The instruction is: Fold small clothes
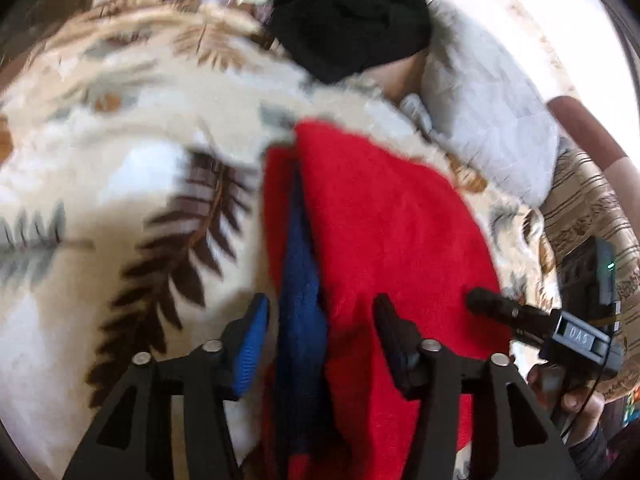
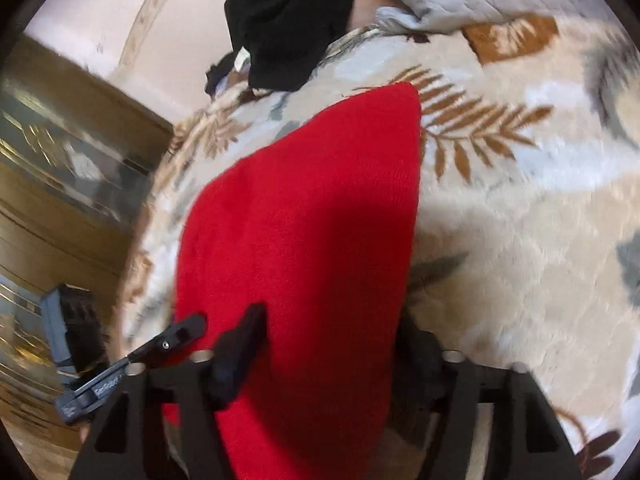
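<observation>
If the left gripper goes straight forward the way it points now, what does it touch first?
Most likely the red garment with its blue stripe, which lies between and ahead of the open left gripper. Depth is unclear; the leaf-print blanket lies beyond.

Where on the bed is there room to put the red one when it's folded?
The leaf-print blanket lies bare on the left gripper's side of the red garment; the right wrist view shows another bare stretch beside the garment. The far end is crowded: black clothes and a grey quilted pillow.
</observation>
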{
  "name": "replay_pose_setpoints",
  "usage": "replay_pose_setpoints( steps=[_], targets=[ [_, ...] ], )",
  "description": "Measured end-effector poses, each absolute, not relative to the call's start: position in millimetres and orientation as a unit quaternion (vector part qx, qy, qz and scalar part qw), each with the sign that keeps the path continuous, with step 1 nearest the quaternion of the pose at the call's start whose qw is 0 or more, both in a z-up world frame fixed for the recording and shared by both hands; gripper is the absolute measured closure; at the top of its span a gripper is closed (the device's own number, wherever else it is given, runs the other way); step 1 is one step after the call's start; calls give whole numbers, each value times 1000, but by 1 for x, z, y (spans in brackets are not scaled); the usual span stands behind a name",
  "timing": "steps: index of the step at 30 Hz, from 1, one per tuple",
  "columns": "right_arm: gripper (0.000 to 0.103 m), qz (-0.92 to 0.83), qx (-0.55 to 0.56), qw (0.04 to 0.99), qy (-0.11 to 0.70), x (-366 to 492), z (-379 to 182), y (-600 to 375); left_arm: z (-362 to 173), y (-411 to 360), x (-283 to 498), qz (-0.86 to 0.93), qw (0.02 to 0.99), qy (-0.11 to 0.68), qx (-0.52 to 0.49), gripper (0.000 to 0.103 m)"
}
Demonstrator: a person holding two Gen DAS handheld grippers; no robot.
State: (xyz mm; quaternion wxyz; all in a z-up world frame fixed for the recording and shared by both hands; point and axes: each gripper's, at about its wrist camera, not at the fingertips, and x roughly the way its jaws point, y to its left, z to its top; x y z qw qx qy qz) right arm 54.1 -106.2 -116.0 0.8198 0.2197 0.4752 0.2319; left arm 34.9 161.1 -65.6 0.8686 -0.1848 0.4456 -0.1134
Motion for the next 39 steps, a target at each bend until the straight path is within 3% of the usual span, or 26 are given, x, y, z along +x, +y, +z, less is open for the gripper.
replay_pose_setpoints(
  steps=[3,4,5,6,10,16,19,20,21,22,23,24,32,33,35,39],
  targets=[
    [25,241,225,805,493,65,-124,-96,-87,155,49,-102,855,480,-171,36],
    [33,240,206,807,498,68,-124,-86,-93,154,53,-102,853,482,-175,39],
    [42,238,192,813,495,70,-119,-80,-90,152,53,-113,853,479,-174,62],
    [54,240,171,819,492,67,-110,-75,-85,150,54,-123,848,484,-176,69],
    [59,250,96,846,460,56,-68,-64,-59,132,49,-108,868,464,-143,72],
    [59,232,90,881,403,48,-7,-121,-6,81,57,-165,887,408,-142,72],
    [51,209,160,876,404,62,-23,-174,-13,46,76,-178,879,421,-136,69],
    [38,187,186,871,414,70,-41,-191,-26,35,87,-174,869,443,-133,62],
    [34,145,204,864,437,76,-65,-207,-47,24,101,-161,855,478,-120,60],
    [34,114,214,855,458,77,-83,-218,-69,17,111,-140,841,512,-103,57],
    [33,99,227,843,477,73,-101,-227,-84,16,114,-140,836,520,-105,43],
    [31,120,251,840,466,64,-106,-234,-79,20,110,-141,850,495,-112,40],
    [31,137,231,883,384,1,-65,-225,-30,41,52,-132,885,438,-88,41],
    [28,143,227,887,376,-4,-62,-221,-38,39,50,-126,885,442,-75,45],
    [27,143,207,893,374,-15,-61,-210,-72,33,57,-108,866,487,-30,66],
    [27,148,188,885,398,-28,-70,-199,-56,42,52,-106,872,474,-67,69]
  ],
)
